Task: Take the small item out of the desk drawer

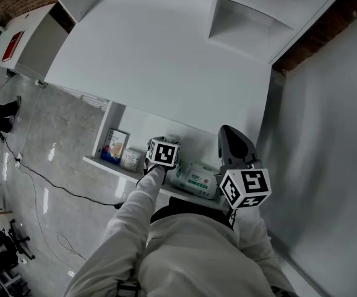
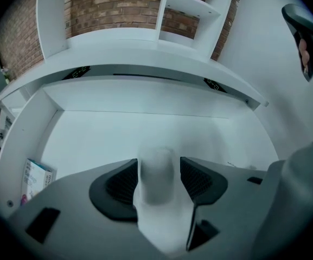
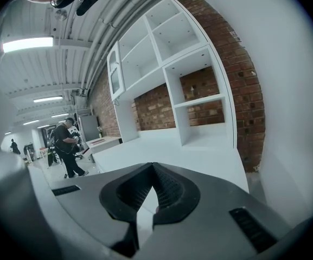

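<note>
The desk drawer point(image 1: 101, 162) stands pulled out under the white desktop point(image 1: 166, 48). My left gripper point(image 1: 166, 143) reaches into it, marker cube on top. In the left gripper view it point(image 2: 157, 173) is shut on a small whitish item point(image 2: 156, 169), blurred and upright between the dark pads point(image 2: 125, 182), over the pale drawer floor point(image 2: 145, 129). My right gripper point(image 1: 227, 130) hovers at the drawer's right end, pointing away over the desk. Its jaws point(image 3: 153, 172) are shut with nothing between them.
Inside the drawer lie a small colourful box point(image 1: 115, 145), a little jar point(image 1: 130, 159) and a pack of wipes point(image 1: 195, 178). The box point(image 2: 35, 176) sits at the drawer's left wall. White shelves point(image 1: 252, 11) rise behind the desk. A person point(image 3: 66, 145) stands far off.
</note>
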{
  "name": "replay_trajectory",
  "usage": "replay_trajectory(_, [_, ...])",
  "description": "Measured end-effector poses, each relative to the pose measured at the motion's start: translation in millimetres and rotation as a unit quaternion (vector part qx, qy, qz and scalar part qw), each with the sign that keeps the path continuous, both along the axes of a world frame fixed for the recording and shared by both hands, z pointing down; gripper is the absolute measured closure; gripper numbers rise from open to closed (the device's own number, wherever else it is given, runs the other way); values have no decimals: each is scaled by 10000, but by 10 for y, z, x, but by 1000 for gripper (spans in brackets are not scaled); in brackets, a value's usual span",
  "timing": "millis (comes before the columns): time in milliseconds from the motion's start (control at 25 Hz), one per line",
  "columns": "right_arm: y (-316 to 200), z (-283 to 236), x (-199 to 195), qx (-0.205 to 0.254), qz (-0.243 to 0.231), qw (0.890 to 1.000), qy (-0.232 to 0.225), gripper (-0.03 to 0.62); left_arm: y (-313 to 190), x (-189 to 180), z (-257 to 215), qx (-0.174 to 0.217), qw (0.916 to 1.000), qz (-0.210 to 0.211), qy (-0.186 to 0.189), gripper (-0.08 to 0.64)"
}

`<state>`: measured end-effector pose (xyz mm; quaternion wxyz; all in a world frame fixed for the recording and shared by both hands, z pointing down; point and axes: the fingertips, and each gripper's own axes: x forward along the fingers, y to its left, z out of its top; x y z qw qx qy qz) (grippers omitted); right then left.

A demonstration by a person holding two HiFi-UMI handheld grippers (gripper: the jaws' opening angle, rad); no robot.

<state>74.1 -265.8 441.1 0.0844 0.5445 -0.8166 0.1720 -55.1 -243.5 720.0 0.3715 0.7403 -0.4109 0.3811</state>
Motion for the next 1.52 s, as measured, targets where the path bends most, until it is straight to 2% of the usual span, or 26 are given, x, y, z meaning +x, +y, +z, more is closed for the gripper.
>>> replay_trajectory(80, [-9,24,20,-22,6,10000,42,565,-8,-25,14,-68,9999,-10,-92,304])
replay_trajectory(200, [-21,49,39,-32,-16,9999,125,565,-36,-163,-45,-119,9988,-61,-461,304])
replay_trajectory(320, [-30,60,47,-46,-19,9999,100,565,-40,-199,-28,-154,9980,-57,-604,305])
replay_trajectory(440, [-29,72,32,-75,-44,9999,88,565,-37,-153,42,-173,9985,-69,-517,321])
replay_trajectory(640, [-2,94,-6,-120,-69,9999,33,565,-41,-274,-59,-106,9959,-8,-902,346])
replay_trajectory(840, [29,100,-51,-117,-125,9998,63,565,27,-49,97,-89,9992,80,-380,359])
replay_trajectory(1320, [144,72,-172,-67,-205,9998,-15,565,-14,-81,-447,529,9986,1,-92,364])
replay_trajectory(1520, [208,38,-260,-41,-252,9996,-74,565,-81,-132,-786,1004,9949,-41,-54,364])
